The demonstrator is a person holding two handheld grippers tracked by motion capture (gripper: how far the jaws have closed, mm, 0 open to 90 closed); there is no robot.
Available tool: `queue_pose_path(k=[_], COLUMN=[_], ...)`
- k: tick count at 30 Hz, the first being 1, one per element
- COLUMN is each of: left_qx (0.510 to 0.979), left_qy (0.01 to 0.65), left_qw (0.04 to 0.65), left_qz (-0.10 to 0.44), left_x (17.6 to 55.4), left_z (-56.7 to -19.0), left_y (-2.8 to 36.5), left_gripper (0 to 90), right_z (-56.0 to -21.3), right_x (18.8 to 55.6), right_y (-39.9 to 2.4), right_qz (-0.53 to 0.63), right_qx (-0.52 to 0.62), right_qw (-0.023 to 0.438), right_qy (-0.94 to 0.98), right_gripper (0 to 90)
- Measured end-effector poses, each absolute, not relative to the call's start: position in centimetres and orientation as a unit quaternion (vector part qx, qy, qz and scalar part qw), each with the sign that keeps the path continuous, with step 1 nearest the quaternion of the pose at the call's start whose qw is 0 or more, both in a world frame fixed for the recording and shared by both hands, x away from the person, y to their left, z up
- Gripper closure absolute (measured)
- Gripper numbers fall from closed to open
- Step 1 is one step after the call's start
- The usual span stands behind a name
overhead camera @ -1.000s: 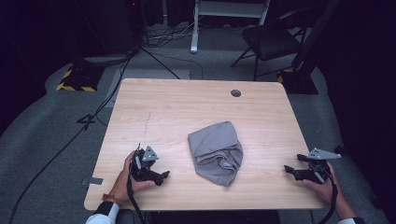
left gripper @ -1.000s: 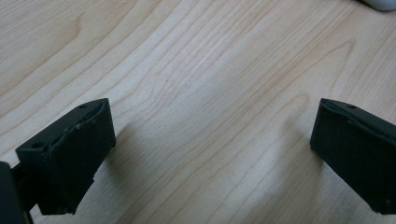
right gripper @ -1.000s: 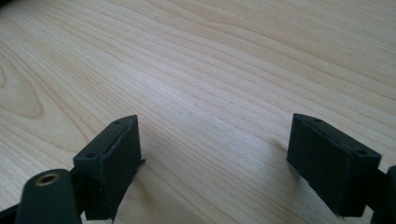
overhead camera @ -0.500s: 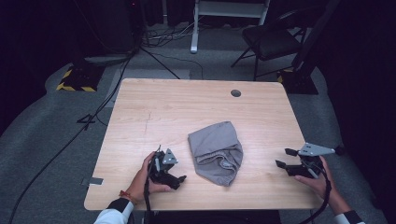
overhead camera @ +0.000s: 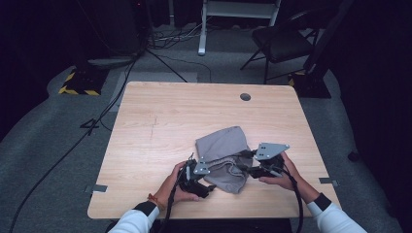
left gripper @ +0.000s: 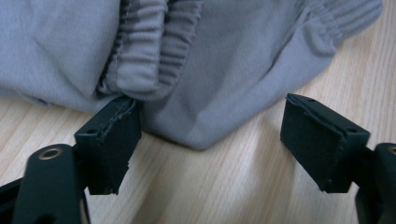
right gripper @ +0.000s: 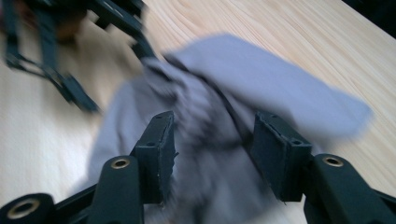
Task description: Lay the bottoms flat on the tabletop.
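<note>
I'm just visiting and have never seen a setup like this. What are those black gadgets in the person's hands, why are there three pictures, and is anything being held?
There is no robot here: a person holds a hand-operated two-jaw clamp in each hand, the left gripper and the right gripper. One picture looks down from above the wooden table. The other two come from cameras riding on each gripper, looking along its black jaws. On the table lies a crumpled grey garment with a ribbed band. Both grippers are open at its edges; nothing is gripped yet. The right gripper view is blurred.
</note>
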State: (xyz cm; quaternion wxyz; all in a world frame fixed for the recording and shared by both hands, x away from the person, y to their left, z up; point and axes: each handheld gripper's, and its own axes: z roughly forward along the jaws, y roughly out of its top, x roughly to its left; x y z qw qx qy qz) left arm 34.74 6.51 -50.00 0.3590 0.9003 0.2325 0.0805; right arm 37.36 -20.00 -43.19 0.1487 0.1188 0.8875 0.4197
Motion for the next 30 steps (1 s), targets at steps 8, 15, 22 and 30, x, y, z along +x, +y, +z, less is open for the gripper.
queue_pose_path(k=[8,15,22,30], left_qx=[0.898,0.907,0.909,0.898], left_qy=[0.23,0.206,0.205,0.209], left_qw=[0.364,0.356,0.351,0.377], left_qz=[0.086,0.09,0.093,0.091], left_x=[35.6,36.3,36.8,37.1], left_z=[-49.8,-49.5,-49.2,-48.2], left_y=[6.6,7.1,7.4,8.1], left_gripper=[37.0,81.2,87.7,88.0], right_z=[-44.3,-44.7,-42.6,-41.7], right_x=[38.0,39.4,40.0,39.4], right_y=[-16.0,-17.4,-21.4,-28.0], right_qz=[0.383,0.365,0.389,0.39], right_qx=[0.089,0.127,0.186,0.274], right_qw=[0.159,0.184,0.214,0.229], right_qy=[0.906,0.904,0.876,0.849], right_gripper=[55.7,82.1,83.9,83.4])
